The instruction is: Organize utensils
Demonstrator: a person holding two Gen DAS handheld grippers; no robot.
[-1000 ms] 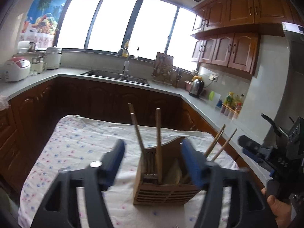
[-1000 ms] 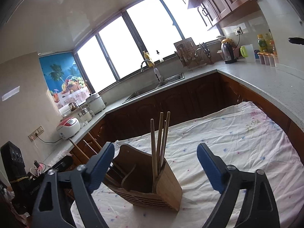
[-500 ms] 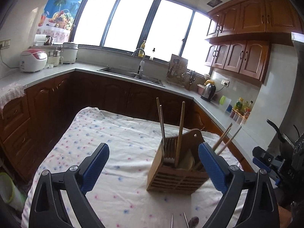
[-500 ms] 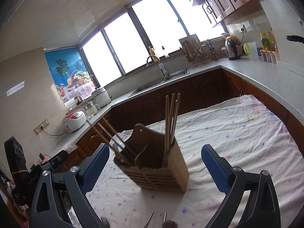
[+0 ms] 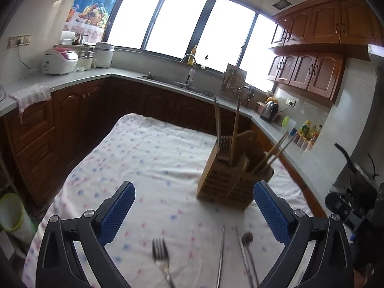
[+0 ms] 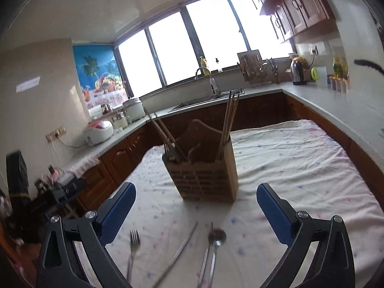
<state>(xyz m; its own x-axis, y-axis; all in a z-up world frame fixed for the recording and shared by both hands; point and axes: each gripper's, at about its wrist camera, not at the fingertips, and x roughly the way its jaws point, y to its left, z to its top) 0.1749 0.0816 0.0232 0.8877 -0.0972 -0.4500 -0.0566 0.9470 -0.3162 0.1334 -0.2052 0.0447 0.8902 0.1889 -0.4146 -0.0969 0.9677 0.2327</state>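
A slatted wooden utensil holder [image 5: 228, 182] stands on the flowered tablecloth [image 5: 144, 158] with wooden chopsticks [image 5: 235, 129] upright in it. In front of it on the cloth lie a fork [image 5: 160, 254], a metal chopstick [image 5: 220, 252] and a spoon [image 5: 247, 238]. My left gripper [image 5: 194, 206] hangs back from the holder, to its left; its jaws are opening with nothing between them. In the right wrist view the holder [image 6: 204, 177] sits centred beyond my right gripper [image 6: 195, 206], whose jaws are also opening, empty. There the fork [image 6: 134, 242], a chopstick [image 6: 182, 247] and the spoon [image 6: 217, 236] lie just below.
Dark wood cabinets and a grey counter [image 5: 79, 76] wrap around the table, with a sink [image 5: 168, 81], rice cookers [image 5: 60, 60] and a kettle [image 5: 270, 110]. A green bin [image 5: 12, 213] stands on the floor at left. The other gripper's black body [image 5: 348, 206] shows at right.
Both grippers have drawn back from the holder and their jaws have spread wider. The holder looks smaller now, and the fork, chopsticks and spoon have come into view at the bottom.
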